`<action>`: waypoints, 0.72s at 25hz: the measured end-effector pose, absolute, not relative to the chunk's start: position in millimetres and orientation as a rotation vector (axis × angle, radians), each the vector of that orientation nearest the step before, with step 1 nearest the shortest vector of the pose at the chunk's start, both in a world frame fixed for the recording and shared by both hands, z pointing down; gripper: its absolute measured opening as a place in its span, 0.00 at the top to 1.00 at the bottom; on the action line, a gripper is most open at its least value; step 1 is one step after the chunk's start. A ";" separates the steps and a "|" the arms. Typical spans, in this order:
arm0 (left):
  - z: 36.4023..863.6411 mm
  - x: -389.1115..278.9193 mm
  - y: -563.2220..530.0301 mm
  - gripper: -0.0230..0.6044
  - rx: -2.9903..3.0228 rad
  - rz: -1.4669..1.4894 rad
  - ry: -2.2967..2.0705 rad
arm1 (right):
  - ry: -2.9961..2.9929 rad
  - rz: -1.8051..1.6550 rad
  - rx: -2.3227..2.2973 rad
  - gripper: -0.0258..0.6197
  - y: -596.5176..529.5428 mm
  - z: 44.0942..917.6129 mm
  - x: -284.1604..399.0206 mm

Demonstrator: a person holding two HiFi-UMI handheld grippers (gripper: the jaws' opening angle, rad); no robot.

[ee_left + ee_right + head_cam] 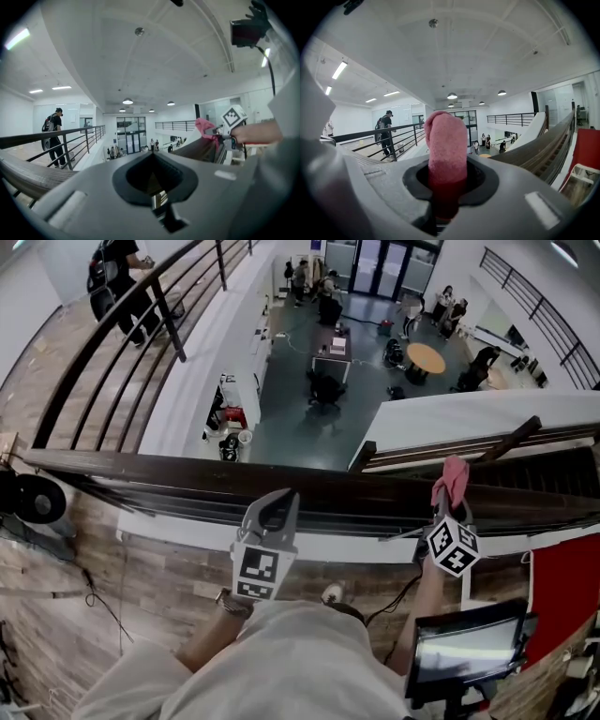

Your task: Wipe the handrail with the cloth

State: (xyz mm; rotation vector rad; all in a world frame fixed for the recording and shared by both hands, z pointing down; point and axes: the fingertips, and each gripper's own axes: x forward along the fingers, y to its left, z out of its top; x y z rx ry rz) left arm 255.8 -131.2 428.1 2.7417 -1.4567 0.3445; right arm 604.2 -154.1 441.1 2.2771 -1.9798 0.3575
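A dark wooden handrail point(187, 479) runs across the head view, over a drop to a lower floor. My right gripper point(448, 507) is shut on a pink cloth point(454, 476), which sticks up past the jaws over the rail's right part. Whether cloth and rail touch cannot be told. In the right gripper view the cloth point(446, 145) stands rolled between the shut jaws of the right gripper point(446, 176), with the handrail point(534, 147) to the right. My left gripper point(278, 505) is shut and empty, held over the rail's middle. The left gripper view shows the cloth point(205, 125) at the rail point(199, 149).
Below the rail lies an open hall with desks, a round table point(425, 357) and several people. A person point(117, 282) walks along a side balcony with black railings point(112, 343). A screen on a stand point(469, 643) and a red panel point(565, 587) are at my right.
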 end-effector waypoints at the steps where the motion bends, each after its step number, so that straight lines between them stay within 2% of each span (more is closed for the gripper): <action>1: 428.7 251.0 -131.6 0.95 2.736 0.341 -1.462 | -1.979 0.356 2.275 0.85 -154.7 441.2 600.4; 18: 422.4 188.5 -133.2 0.95 2.693 0.326 -1.527 | -1.962 0.303 2.240 0.85 -160.3 432.6 534.9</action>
